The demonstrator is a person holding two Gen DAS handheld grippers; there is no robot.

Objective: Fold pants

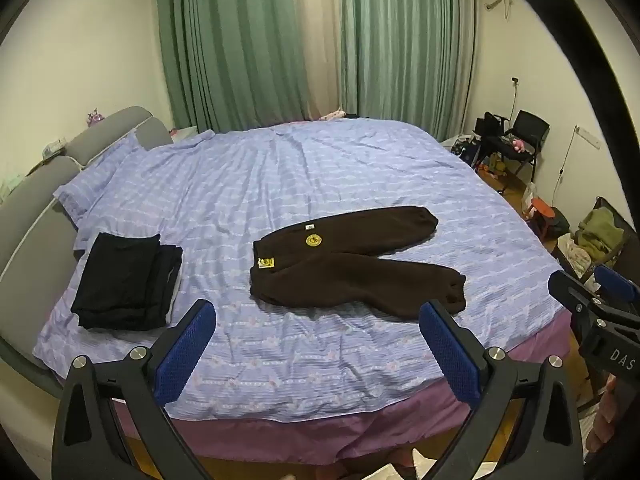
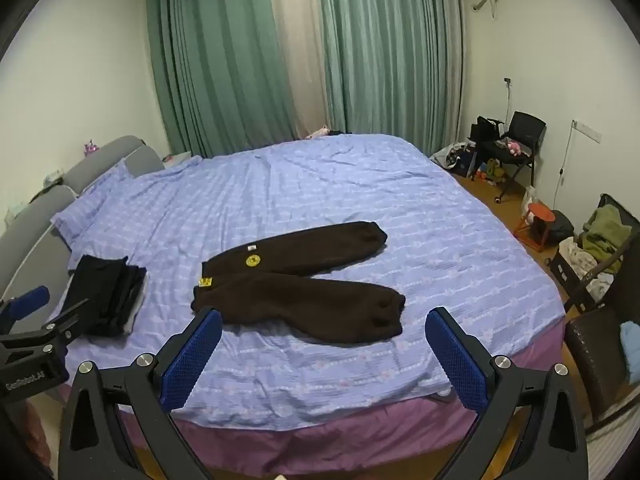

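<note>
Blue pads [image 1: 186, 354] of your left gripper [image 1: 318, 354] sit closest to the lens, jaws spread wide, nothing btwn them. Same w/ your right gripper [image 2: 324, 356]: wide apart, empty. Both hang off the near edge of the bed [image 2: 320, 400], not touching anything.

Brown pants [image 1: 344, 268] lie flat on the blue sheet straight ahead of both grippers, a bit beyond the fingertips. Waistband [image 1: 260, 256] w/ the yellow tags points to your left, both legs run off to the right and splay apart into a V. Near cuff [image 2: 390, 314] is just ahead of your right gripper; far cuff [image 2: 370, 234] is farther away. No fold made yet, I'd say.

What could bite you:
- Legs aren't stacked. Fold lengthwise w/o closing that V and you prob get a crooked bundle.
- Fabric looks thick and fleecy. A shallow pinch may catch only the top layer, so the bottom one drags behind and bunches.
- Sheet is already wrinkled and loose; dig the fingers too deep and you could grab sheet along w/ the pants.
- Stack of black folded clothes [image 1: 126, 282] sits to the left of your left gripper, near the waistband end. Sweep wide that way and you might knock it.
- Pants lie near the bed edge on your side; pulling toward you may slide the cuff off.
</note>
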